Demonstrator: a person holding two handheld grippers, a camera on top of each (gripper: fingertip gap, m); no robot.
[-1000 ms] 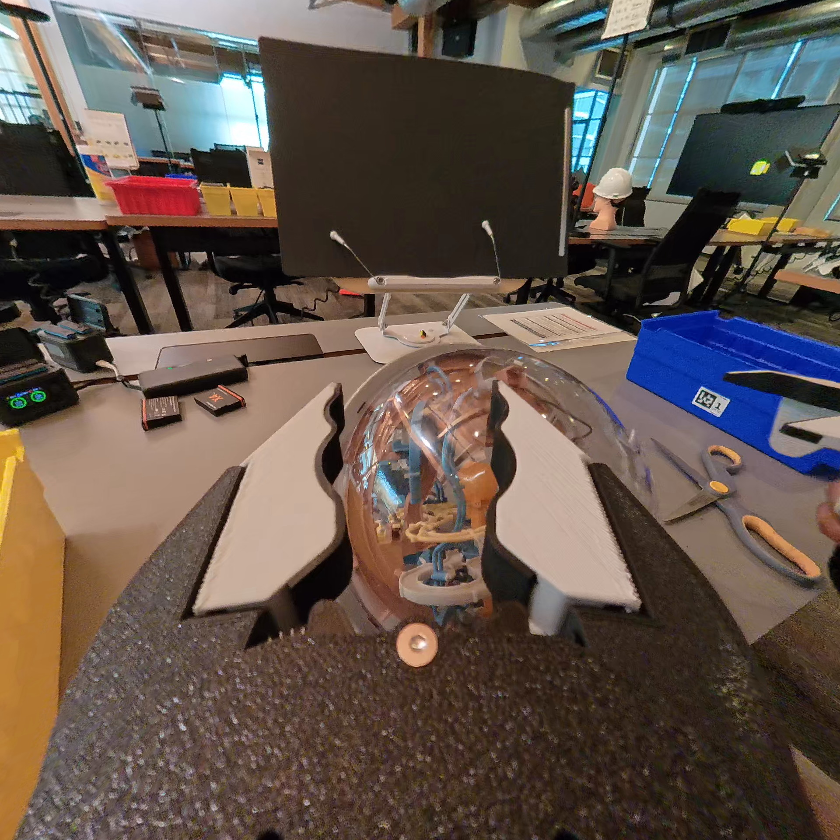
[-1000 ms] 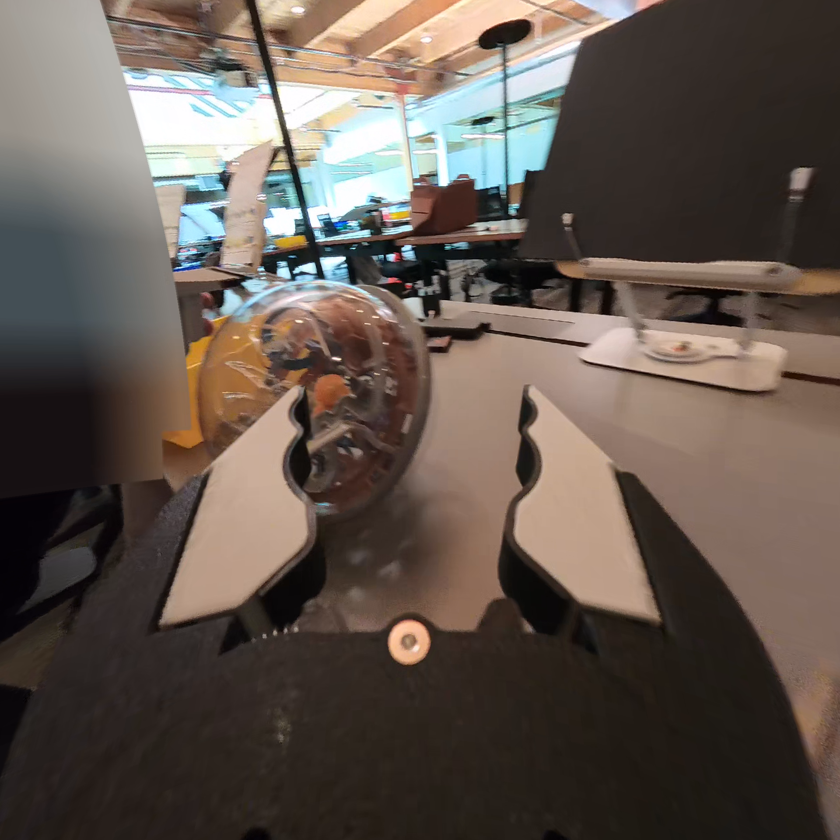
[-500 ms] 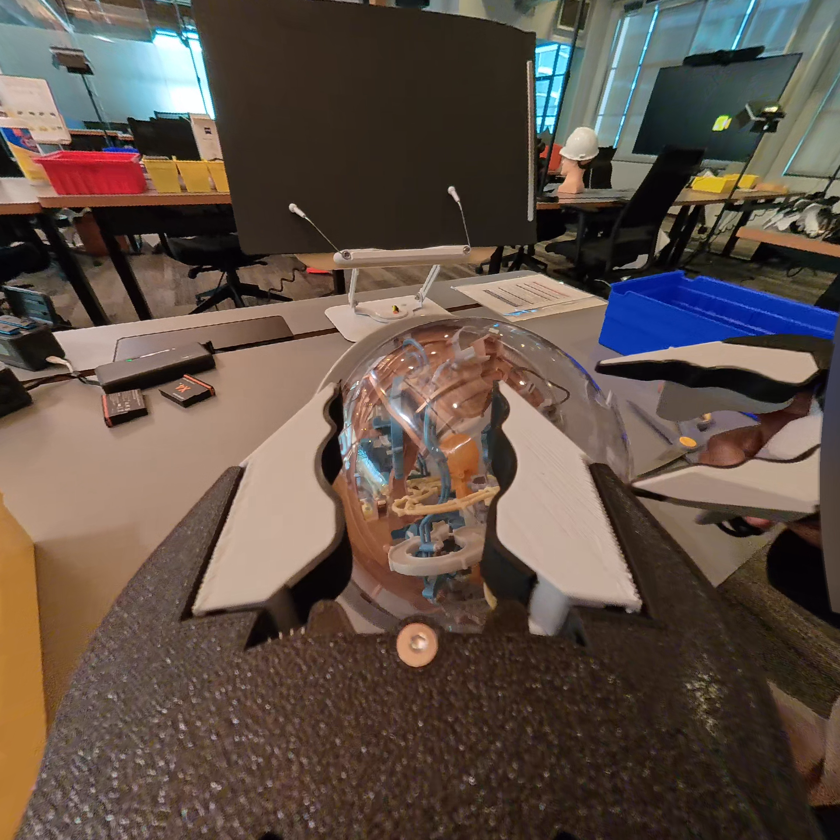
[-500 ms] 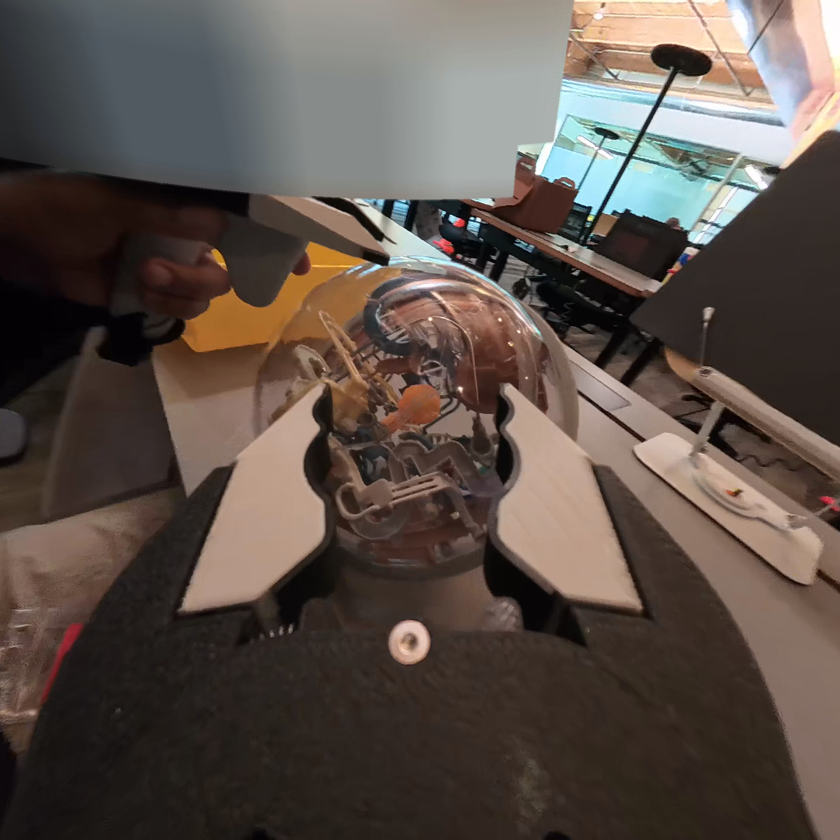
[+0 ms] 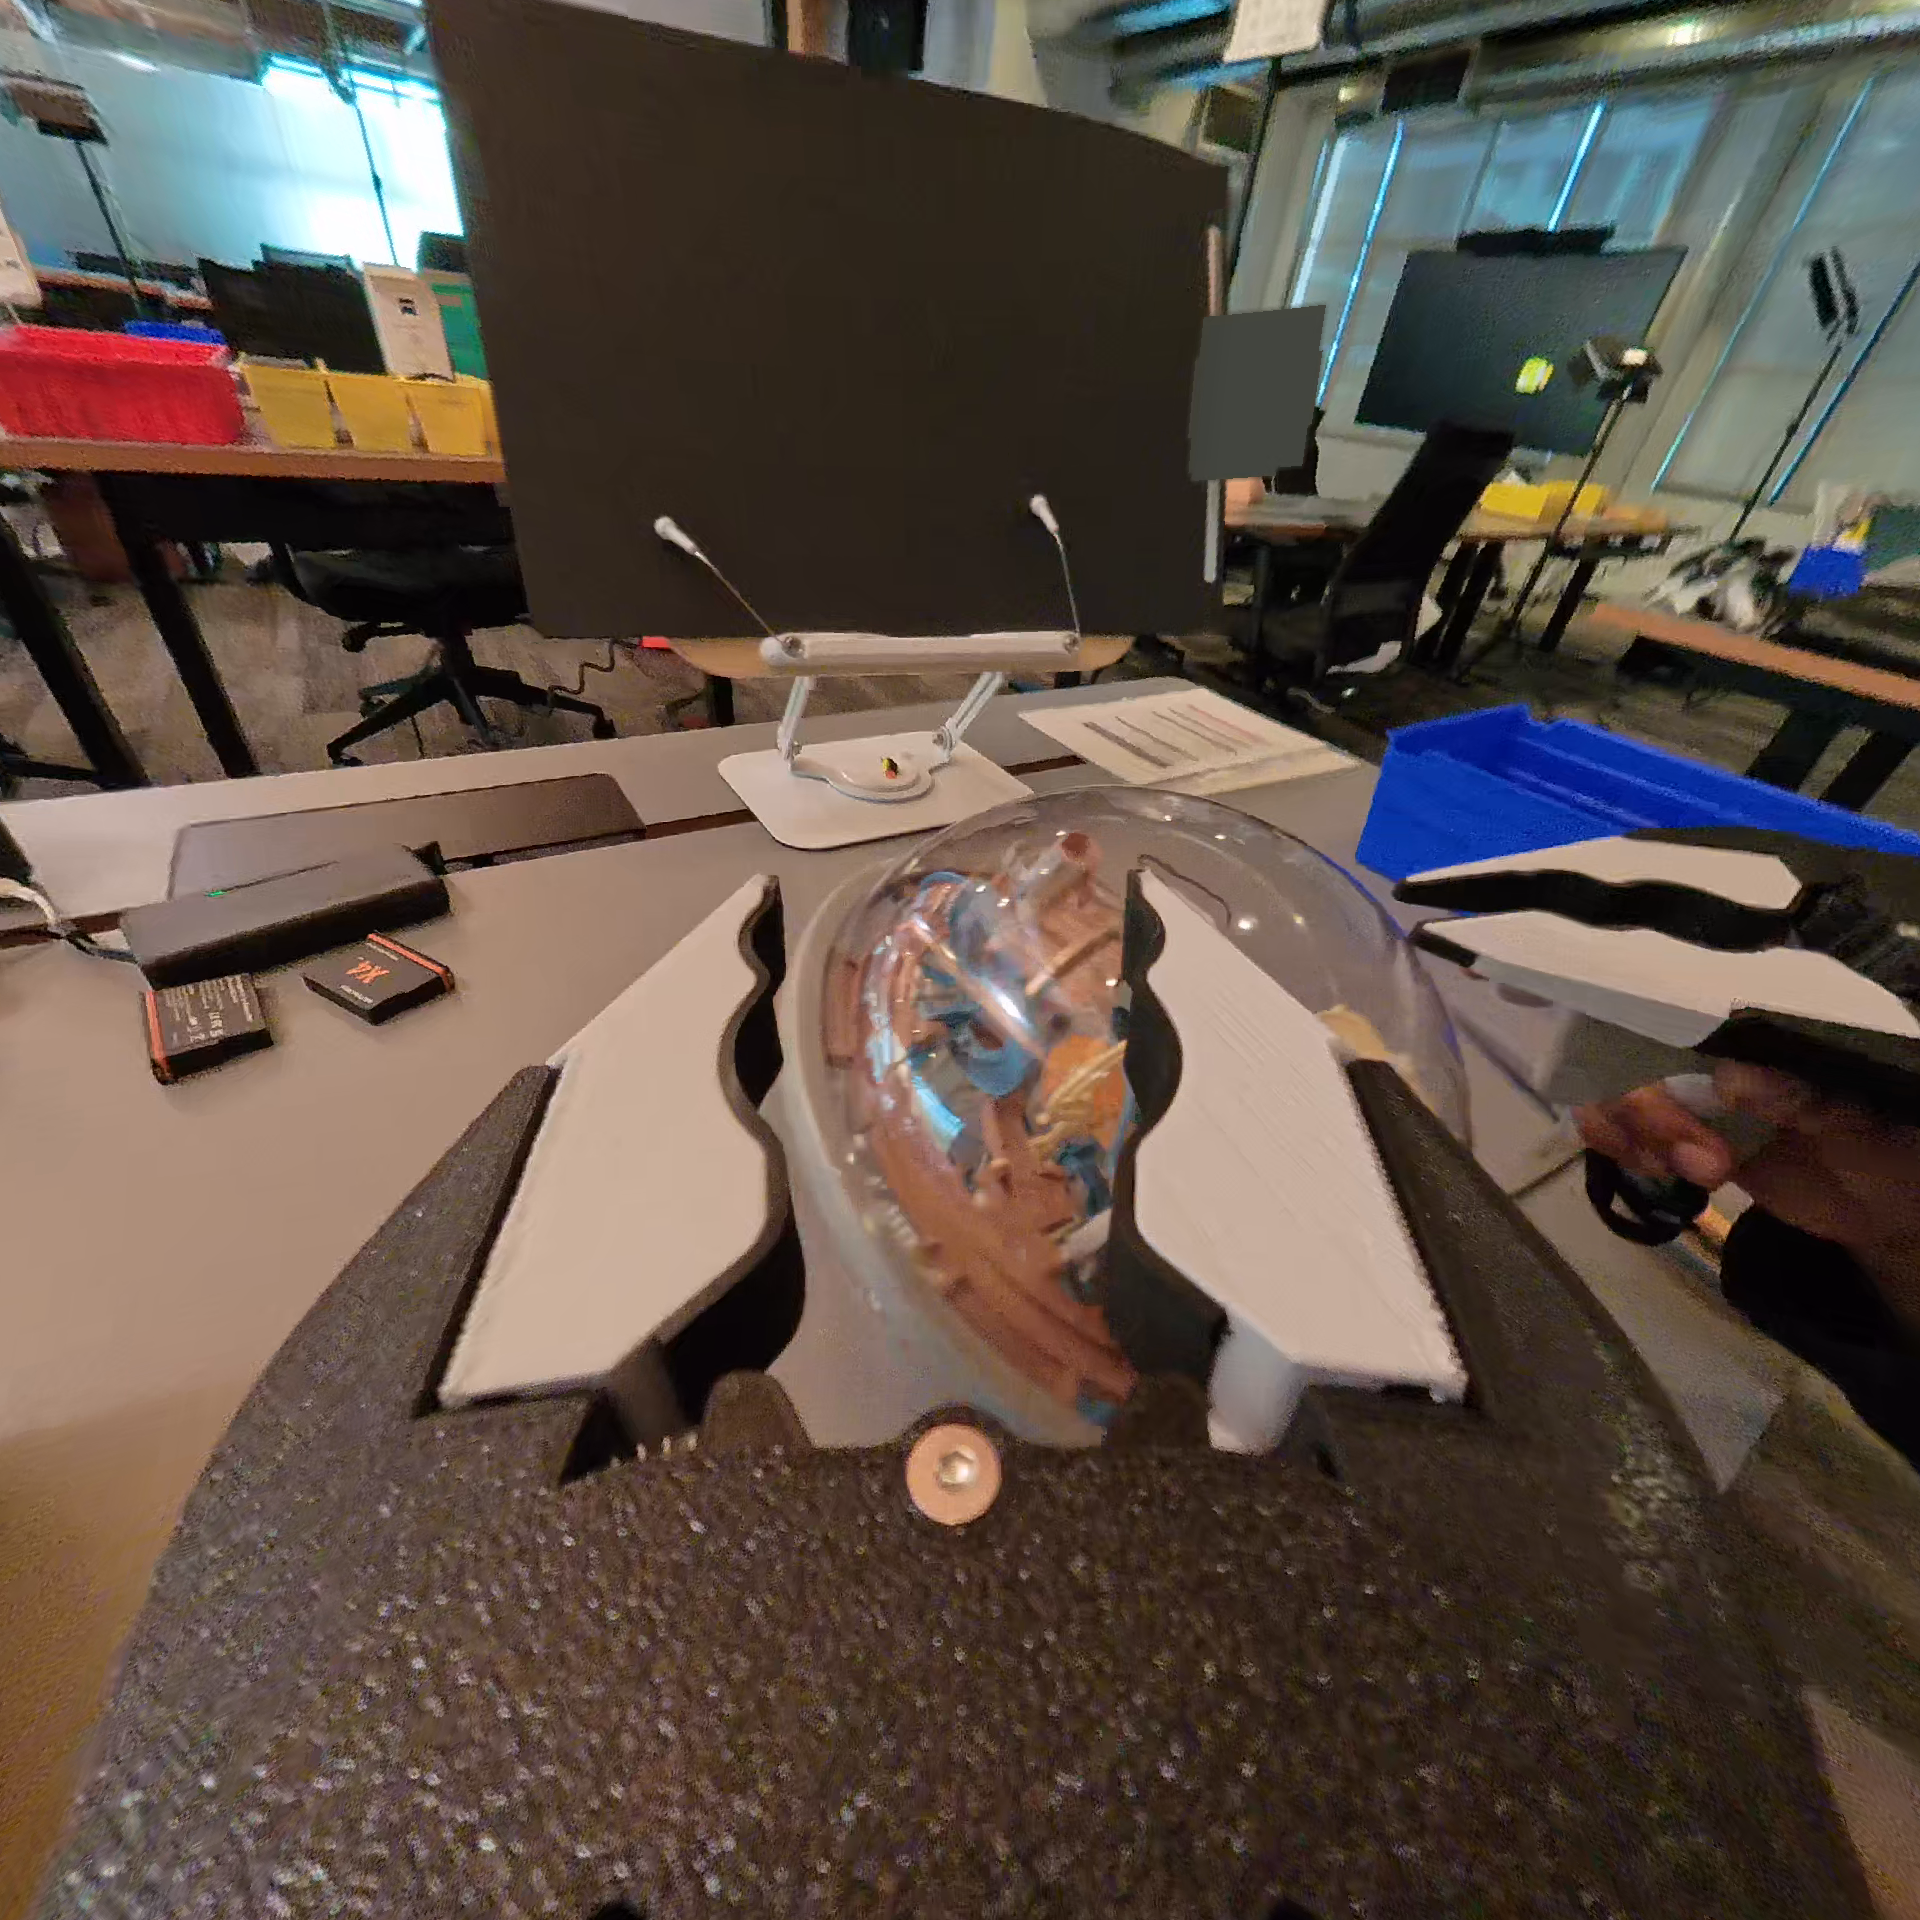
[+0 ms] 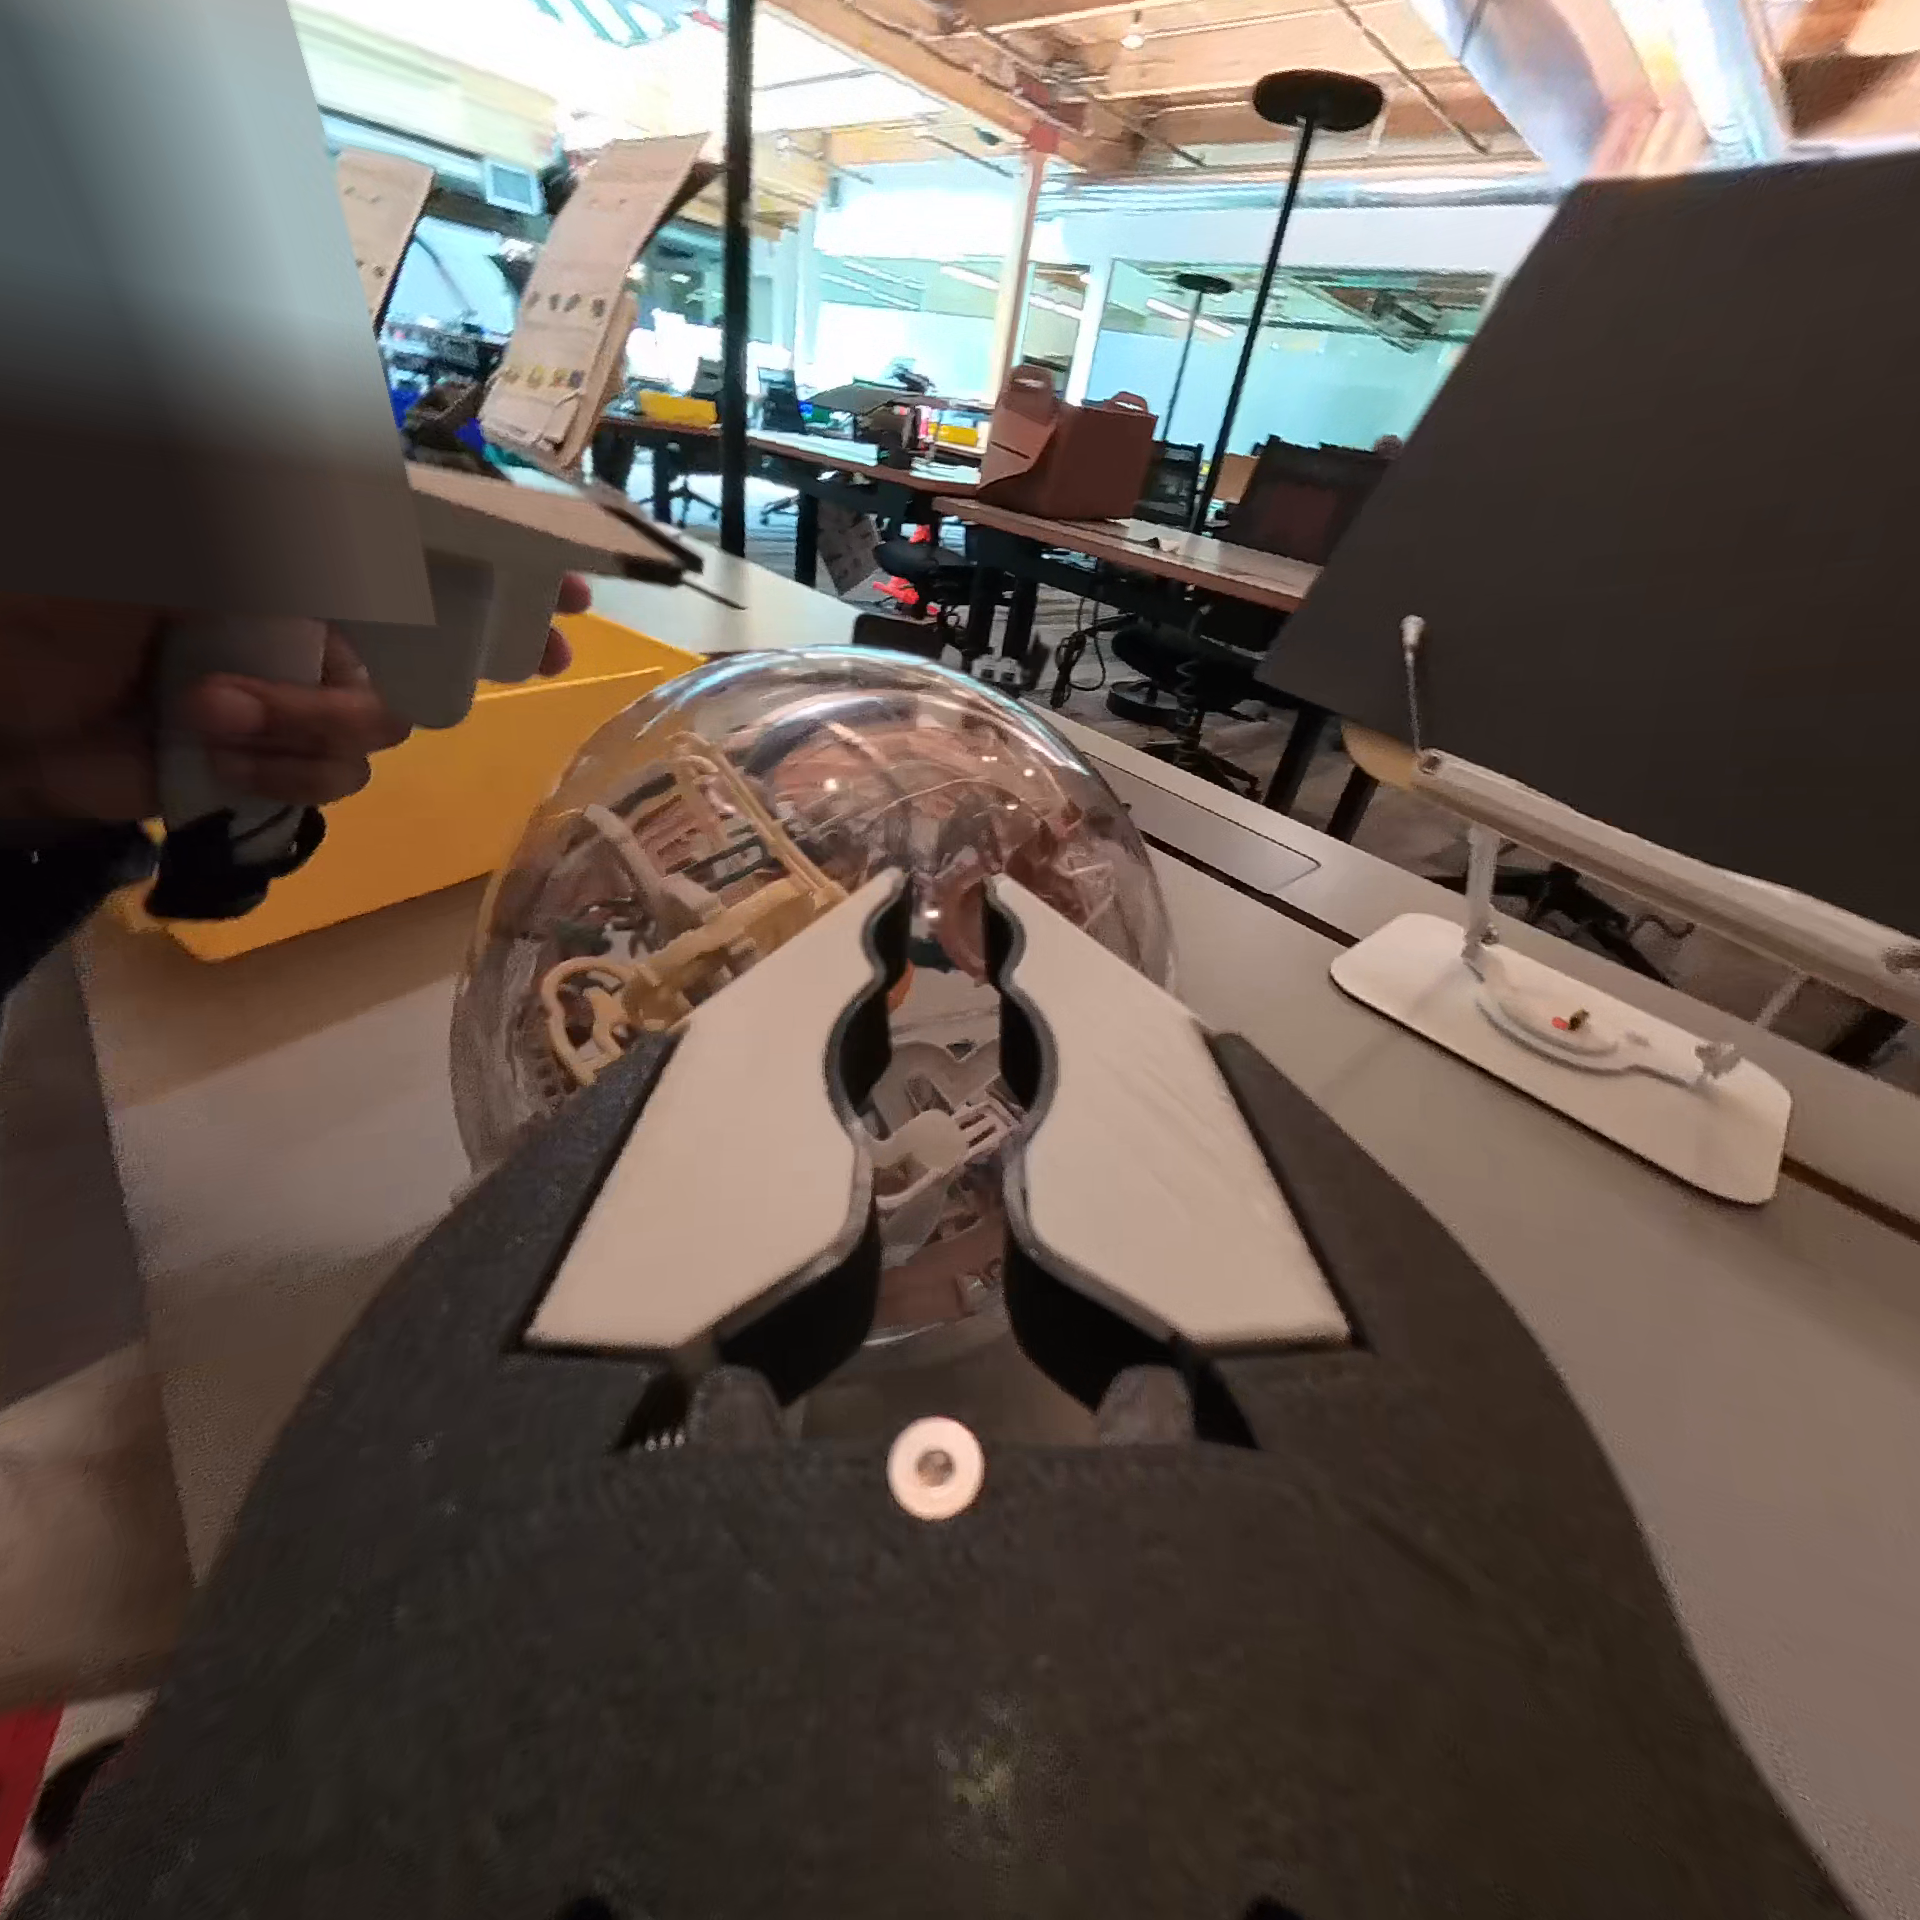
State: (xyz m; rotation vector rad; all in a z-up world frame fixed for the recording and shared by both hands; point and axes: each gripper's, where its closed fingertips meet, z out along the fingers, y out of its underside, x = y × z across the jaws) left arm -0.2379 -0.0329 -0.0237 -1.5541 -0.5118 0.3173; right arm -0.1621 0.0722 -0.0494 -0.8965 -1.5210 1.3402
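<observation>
Right gripper [image 6: 945, 894] has gone from wide around the ball [image 5: 987, 1039] to nearly closed, tips just at its shell, gripping nothing I can see. Left gripper [image 5: 951, 894] still straddles it, spread, with a sliver of gap on one side. Clear globe, brown, blue and cream tracks inside, on the table [image 5: 312, 1195] just my side of the white stand [image 5: 873, 774].

One clear ball [image 5: 1039, 1049] with a maze inside — two grippers [image 5: 951, 1039] [image 6: 940, 1049] by it. Two small black battery packs [image 5: 208, 1023] [image 5: 379, 977], one black power bank [image 5: 281, 914], one blue bin [image 5: 1558, 795] — three yellow bins [image 5: 369, 407] and one red bin [image 5: 114, 393] behind.
</observation>
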